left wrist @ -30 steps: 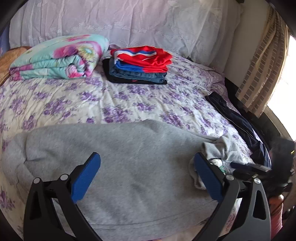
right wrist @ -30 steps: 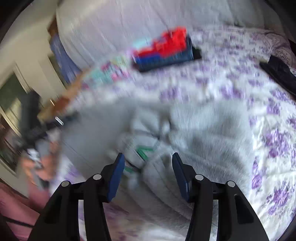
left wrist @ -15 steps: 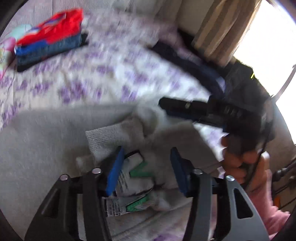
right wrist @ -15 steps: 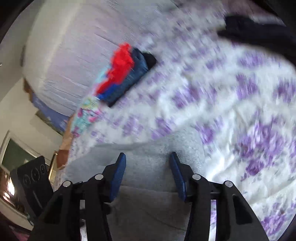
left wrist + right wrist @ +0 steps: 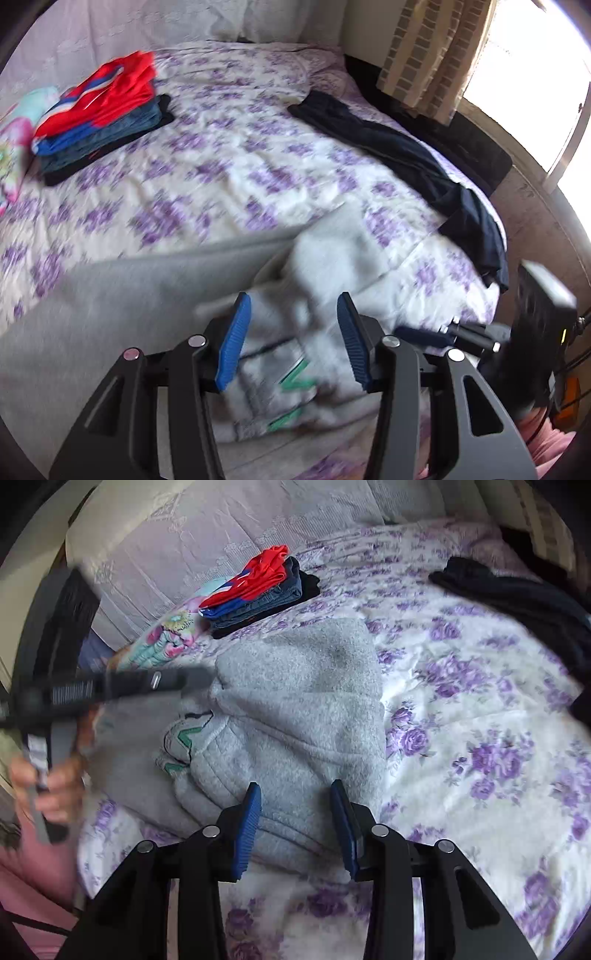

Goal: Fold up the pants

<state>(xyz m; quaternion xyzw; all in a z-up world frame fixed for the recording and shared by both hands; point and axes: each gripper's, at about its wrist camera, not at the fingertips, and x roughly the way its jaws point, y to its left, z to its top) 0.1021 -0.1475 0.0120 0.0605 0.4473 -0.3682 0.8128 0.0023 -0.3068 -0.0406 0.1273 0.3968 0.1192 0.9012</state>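
Bed, purple floral sheet; its near edge cut off in both views. Grey pants bunched at the near edge, waistband inside-out, label blurred in the left view. Dark garment far right. Folded stack far left. Left gripper and right gripper: fingers partly apart, straddling pants fabric; contact unclear.

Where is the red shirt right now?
In the right wrist view the red shirt tops a folded clothes pile at the bed's far side, beside the flowery blanket.
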